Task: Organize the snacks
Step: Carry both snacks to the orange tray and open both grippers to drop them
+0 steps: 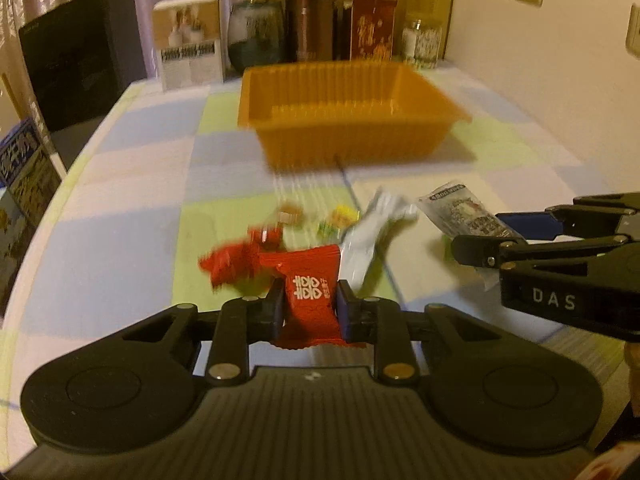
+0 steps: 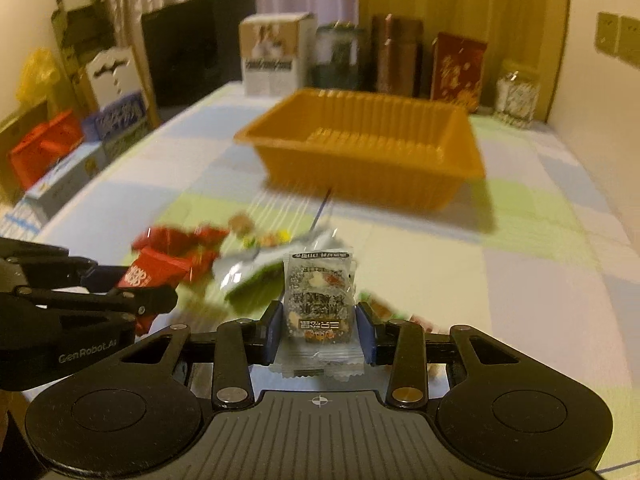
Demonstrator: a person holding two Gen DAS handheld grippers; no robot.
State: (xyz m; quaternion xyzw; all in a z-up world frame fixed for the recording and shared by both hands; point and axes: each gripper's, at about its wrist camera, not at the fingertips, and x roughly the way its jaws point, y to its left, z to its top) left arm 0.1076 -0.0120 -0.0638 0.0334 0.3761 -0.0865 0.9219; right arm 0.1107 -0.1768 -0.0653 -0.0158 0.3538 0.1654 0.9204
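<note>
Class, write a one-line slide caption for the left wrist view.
Left gripper clamps a red candy packet, orange tray ahead.

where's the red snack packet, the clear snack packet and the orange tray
red snack packet (image 1: 310,294), left wrist view, on its white print.
clear snack packet (image 2: 319,300), right wrist view, on its printed front.
orange tray (image 2: 360,174), right wrist view, on its near outer wall.
</note>
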